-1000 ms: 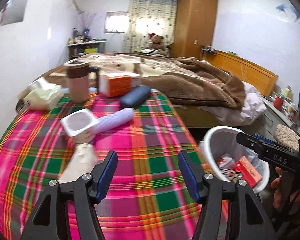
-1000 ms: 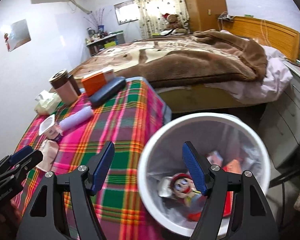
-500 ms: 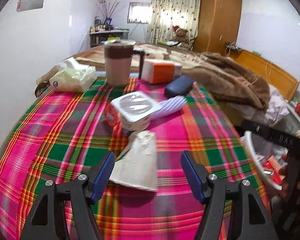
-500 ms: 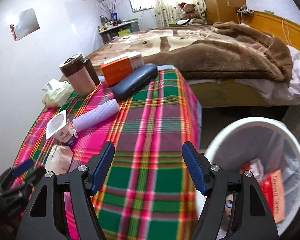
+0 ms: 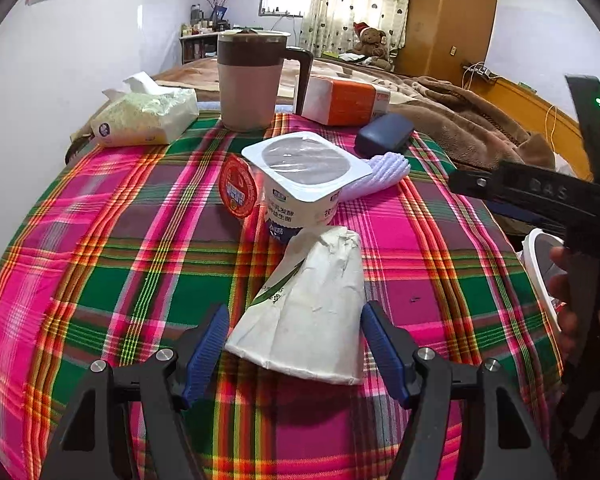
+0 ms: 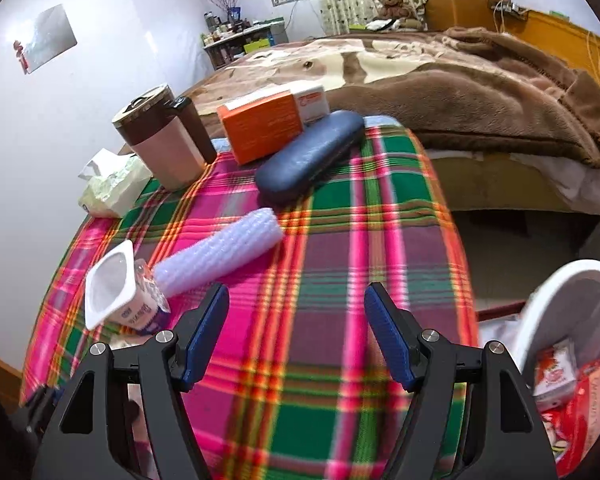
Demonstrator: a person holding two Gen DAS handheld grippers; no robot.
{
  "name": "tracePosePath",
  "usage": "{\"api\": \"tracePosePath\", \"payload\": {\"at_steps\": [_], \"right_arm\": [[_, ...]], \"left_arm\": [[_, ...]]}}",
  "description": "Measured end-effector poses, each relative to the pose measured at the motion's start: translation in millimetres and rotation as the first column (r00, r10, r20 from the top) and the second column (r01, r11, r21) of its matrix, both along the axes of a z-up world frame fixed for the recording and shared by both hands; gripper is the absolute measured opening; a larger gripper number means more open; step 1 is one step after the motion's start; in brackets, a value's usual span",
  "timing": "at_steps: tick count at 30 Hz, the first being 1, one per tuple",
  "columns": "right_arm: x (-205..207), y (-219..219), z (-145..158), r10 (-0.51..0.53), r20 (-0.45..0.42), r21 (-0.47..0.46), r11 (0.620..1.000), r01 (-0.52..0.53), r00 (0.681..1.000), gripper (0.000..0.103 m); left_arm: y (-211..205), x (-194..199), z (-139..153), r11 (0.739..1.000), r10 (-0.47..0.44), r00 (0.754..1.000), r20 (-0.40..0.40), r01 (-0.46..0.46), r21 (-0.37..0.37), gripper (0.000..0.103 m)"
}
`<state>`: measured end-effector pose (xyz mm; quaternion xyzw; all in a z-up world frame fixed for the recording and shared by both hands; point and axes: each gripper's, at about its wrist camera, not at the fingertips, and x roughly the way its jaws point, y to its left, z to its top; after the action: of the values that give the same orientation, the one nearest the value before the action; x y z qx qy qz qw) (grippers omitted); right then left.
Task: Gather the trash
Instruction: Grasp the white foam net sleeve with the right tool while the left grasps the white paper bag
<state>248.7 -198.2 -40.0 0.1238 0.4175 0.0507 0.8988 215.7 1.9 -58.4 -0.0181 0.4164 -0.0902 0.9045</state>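
The crumpled white wrapper (image 5: pixel 308 312) is seen lying near the front edge of the plaid-covered table (image 5: pixel 100 248), bracketed by the spread jaws of the left gripper (image 5: pixel 294 344), with neither pad touching it. The right gripper (image 6: pixel 296 336) is likewise held spread and empty over the table's right side, beside the white bin (image 6: pixel 556 300). If the jaws are closed too shallowly, the limp wrapper could be squeezed out, or the yogurt cup (image 5: pixel 300 188) just behind it could be knocked over.

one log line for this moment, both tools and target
left tool: open, straddling crumpled white paper carton | right tool: open, empty, over plaid tablecloth | white trash bin: right of table
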Motion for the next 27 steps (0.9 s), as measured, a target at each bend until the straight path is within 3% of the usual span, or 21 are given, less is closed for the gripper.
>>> {"api": "tracePosePath", "payload": {"at_steps": [3,5,10,16,27], "right_arm": [[12,5,-3,-0.007,-0.025,0.046,0.999,0.008,1.0,0.072],[20,10,-4,-0.014,-0.036,0.069,0.997,0.017,0.999,0.072],[35,22,-6,-0.016,-0.053,0.058,0.998,0.019,0.998,0.072],[54,31,-16,-0.035,-0.106,0.105,0.993,0.046,0.994,0.072],[76,48,-22,-0.064,-0.141,0.101,0.992,0.079,0.988,0.072]], "left_arm": [[5,2,0,1.0,0.006,1.0,-0.004,-0.006,-0.019,0.068],[9,3,-2,1.0,0.009,1.0,-0.008,-0.009,-0.026,0.061],[24,2,0,0.998,0.028,1.0,0.0,-0.028,-0.054,0.055],[47,1,2,0.995,0.077,0.997,0.008,-0.077,-0.059,0.055],[103,6,2,0.979,0.192,0.981,-0.002,-0.192,-0.069,0.055]]}}
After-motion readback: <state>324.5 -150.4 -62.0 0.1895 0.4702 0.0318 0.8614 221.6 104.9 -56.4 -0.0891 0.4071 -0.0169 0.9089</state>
